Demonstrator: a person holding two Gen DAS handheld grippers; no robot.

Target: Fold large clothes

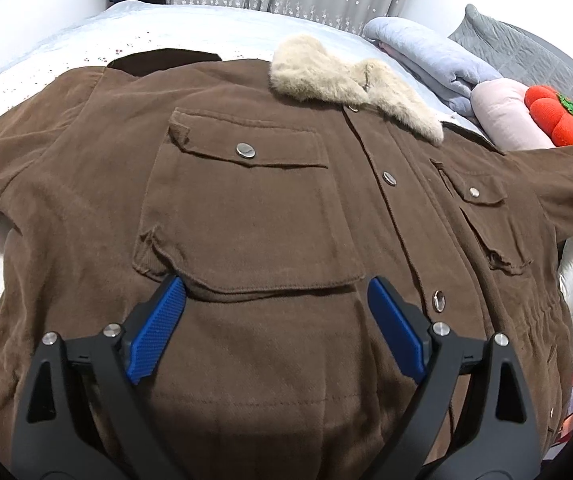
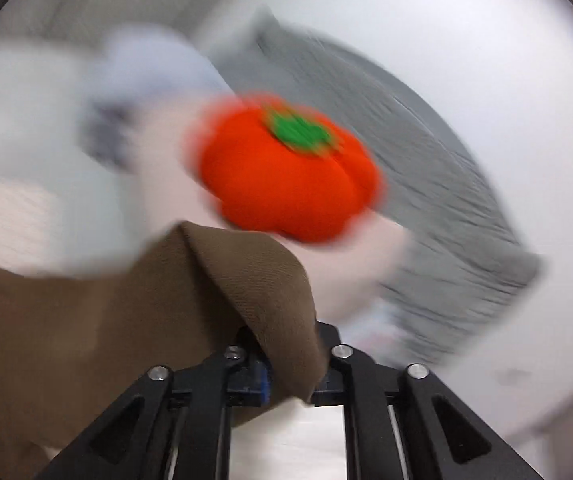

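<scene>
One brown jacket (image 1: 246,208) lies spread front-up across the bed (image 1: 86,36) — beige fur collar (image 1: 350,84), two flap chest pockets, a row of metal snaps. Its sleeve (image 2: 246,280) is clamped in the right gripper (image 2: 286,376); the left gripper (image 1: 274,308) hangs wide apart over the front, holding nothing. One orange plush pumpkin (image 2: 286,176) sits beyond.

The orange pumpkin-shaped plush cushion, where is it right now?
In the left wrist view, the orange pumpkin-shaped plush cushion sits at the far right on a pale pink pillow, beyond the brown jacket's sleeve.
</scene>
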